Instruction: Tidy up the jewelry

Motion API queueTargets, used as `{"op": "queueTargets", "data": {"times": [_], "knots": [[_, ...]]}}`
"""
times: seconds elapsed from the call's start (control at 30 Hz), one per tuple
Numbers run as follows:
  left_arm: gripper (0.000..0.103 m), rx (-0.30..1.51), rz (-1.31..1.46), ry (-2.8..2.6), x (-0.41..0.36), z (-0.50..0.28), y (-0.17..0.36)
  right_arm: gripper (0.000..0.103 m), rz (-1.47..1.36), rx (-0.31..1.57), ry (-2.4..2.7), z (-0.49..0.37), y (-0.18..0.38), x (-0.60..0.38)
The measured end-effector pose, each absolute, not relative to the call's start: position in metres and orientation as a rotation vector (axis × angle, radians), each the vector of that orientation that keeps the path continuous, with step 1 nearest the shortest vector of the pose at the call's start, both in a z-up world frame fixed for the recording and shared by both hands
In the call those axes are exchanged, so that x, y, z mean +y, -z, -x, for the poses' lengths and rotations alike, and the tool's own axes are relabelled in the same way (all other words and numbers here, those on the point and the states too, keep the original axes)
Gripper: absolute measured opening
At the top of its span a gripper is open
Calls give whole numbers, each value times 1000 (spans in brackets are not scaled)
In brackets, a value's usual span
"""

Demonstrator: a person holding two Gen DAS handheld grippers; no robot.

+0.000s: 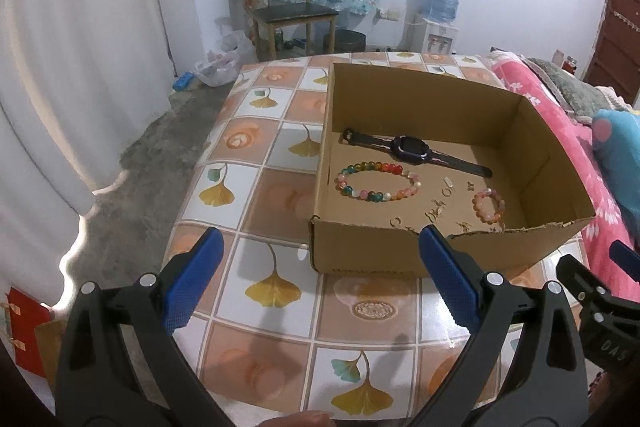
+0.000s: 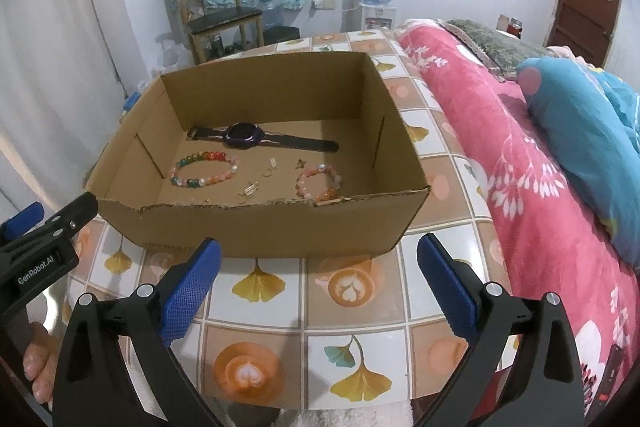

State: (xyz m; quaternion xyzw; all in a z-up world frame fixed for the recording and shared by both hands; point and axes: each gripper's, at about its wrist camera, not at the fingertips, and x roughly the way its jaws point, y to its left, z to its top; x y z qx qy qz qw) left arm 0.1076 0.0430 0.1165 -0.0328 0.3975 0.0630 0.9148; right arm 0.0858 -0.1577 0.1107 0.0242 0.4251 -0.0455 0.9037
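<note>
An open cardboard box stands on the tiled table. Inside lie a dark wristwatch, a rainbow bead bracelet, a smaller pink-orange bead bracelet and several small gold earrings. My left gripper hovers open in front of the box's near left corner, empty. My right gripper is open and empty before the box's near wall. The left gripper's arm shows at the left of the right wrist view.
The table has a patterned cloth. A bed with a pink quilt and a blue pillow runs along its right side. A chair and a water dispenser stand by the far wall.
</note>
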Motion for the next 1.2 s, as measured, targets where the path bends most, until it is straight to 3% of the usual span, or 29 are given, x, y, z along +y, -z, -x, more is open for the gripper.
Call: {"op": "queueTargets", "data": {"times": [1.2], "knots": [[95, 826, 41, -71, 28, -101, -113, 96, -63, 902, 92, -84, -109, -159]]}}
